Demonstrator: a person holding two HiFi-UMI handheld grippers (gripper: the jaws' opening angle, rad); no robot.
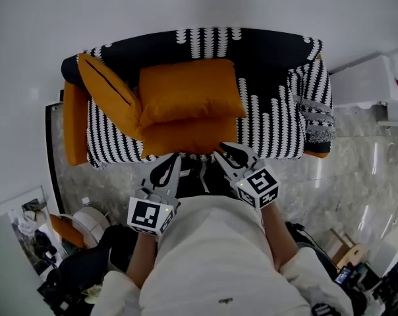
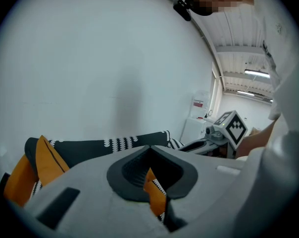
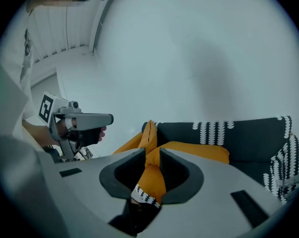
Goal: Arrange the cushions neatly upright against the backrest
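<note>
Black-and-white patterned fabric covers the sofa [image 1: 278, 110], which has orange arms and stands against a pale wall. Three orange cushions sit at its left half: the top cushion [image 1: 189, 87] lies flat on the lower cushion [image 1: 186, 138], which rests on the seat, while the leaning cushion [image 1: 110, 94] stands tilted in the corner between the left arm and the backrest [image 1: 265, 48]. Both claws point at the lower cushion's front edge (neither clearly grips it). The left claw [image 1: 174, 158] has its jaws pressed together at the tips. The right claw [image 1: 221, 153] has its jaws parted by a narrow slit, with orange cushion showing through.
</note>
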